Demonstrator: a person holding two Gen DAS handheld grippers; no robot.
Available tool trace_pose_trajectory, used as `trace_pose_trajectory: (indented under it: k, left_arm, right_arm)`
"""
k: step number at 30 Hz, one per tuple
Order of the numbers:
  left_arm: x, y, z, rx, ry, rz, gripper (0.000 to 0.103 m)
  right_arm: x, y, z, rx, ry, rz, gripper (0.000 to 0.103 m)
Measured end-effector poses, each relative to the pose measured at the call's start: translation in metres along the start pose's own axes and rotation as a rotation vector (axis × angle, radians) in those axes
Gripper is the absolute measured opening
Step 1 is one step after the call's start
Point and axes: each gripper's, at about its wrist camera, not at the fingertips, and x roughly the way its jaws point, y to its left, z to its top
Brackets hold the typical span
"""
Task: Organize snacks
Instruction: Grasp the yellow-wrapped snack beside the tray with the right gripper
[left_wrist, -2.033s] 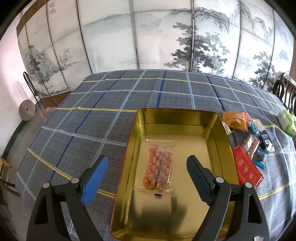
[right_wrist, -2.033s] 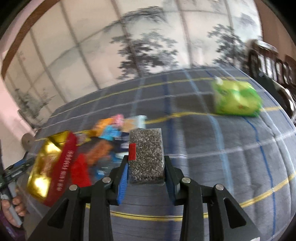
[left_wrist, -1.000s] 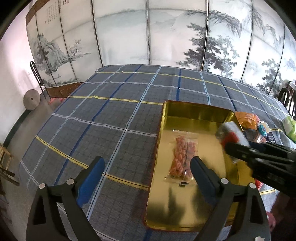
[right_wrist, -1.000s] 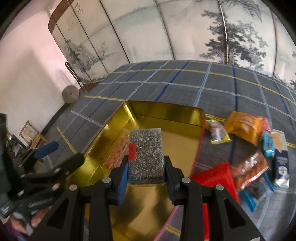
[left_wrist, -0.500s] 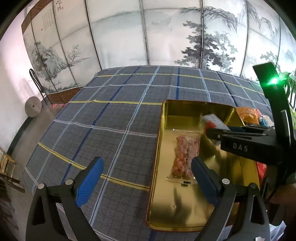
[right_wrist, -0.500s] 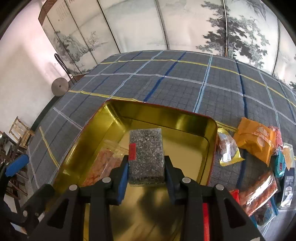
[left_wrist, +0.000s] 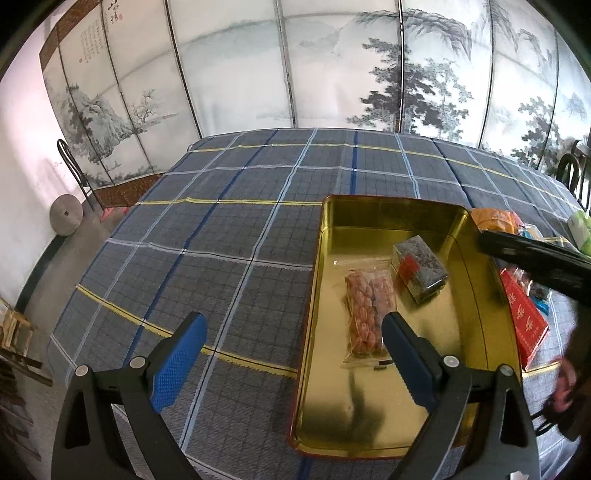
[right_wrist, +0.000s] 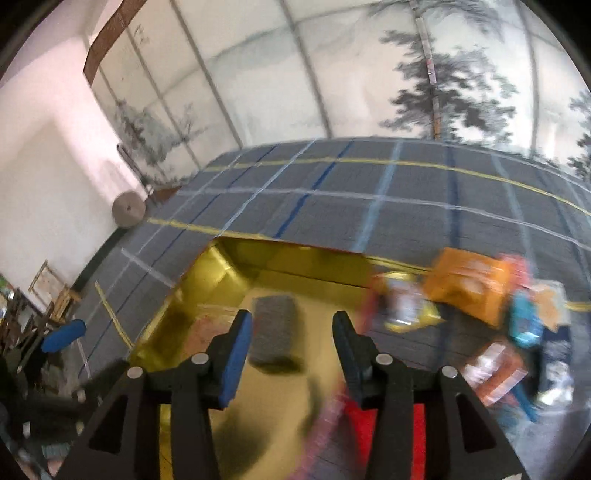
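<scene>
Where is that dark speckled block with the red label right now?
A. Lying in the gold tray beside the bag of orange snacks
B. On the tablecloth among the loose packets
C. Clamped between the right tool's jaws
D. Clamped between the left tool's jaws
A. The block lies on the floor of the tray next to the orange snack bag; the right gripper has its jaws open, empty, above it.

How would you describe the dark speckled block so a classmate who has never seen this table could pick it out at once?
Find the gold tray on the plaid tablecloth. Two snacks lie inside it: a clear bag of orange-pink pieces and, just right of it, the dark speckled block. The block alone is boxy, grey-black, with a small red label.
</scene>
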Motion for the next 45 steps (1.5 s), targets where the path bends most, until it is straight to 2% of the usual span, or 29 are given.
trace_pose_trajectory:
  k: [3, 5, 10, 14, 19, 29, 37, 45]
  left_arm:
    - [0.001, -0.004, 0.0, 0.002, 0.002, -0.005, 0.095]
    - [0.0, -0.007, 0.001, 0.001, 0.002, -0.016, 0.095]
    - [-0.003, -0.018, 0.001, 0.032, 0.002, -0.029, 0.095]
    - [-0.007, -0.026, 0.001, 0.06, -0.005, -0.03, 0.095]
    - [-0.01, -0.028, 0.005, 0.068, -0.009, -0.03, 0.095]
    - [-0.009, -0.031, 0.009, 0.078, -0.007, -0.035, 0.095]
    - [-0.004, -0.035, 0.011, 0.088, 0.006, -0.04, 0.095]
    - [-0.006, -0.042, 0.013, 0.107, 0.003, -0.032, 0.095]
  right_arm:
    - [-0.025, -0.039, -0.015, 0.066, -0.021, -0.04, 0.046]
    - [-0.035, -0.062, -0.023, 0.098, -0.005, -0.063, 0.046]
    - [-0.043, -0.085, -0.027, 0.074, 0.024, -0.088, 0.046]
    - [-0.032, -0.077, -0.009, -0.05, 0.046, -0.058, 0.046]
    - [0.004, -0.057, 0.013, -0.232, 0.128, -0.05, 0.046]
    - [0.055, -0.043, 0.023, -0.453, 0.228, -0.108, 0.046]
    - [0.074, -0.044, 0.028, -0.534, 0.279, -0.08, 0.041]
    - [0.074, -0.047, 0.031, -0.511, 0.29, -0.077, 0.033]
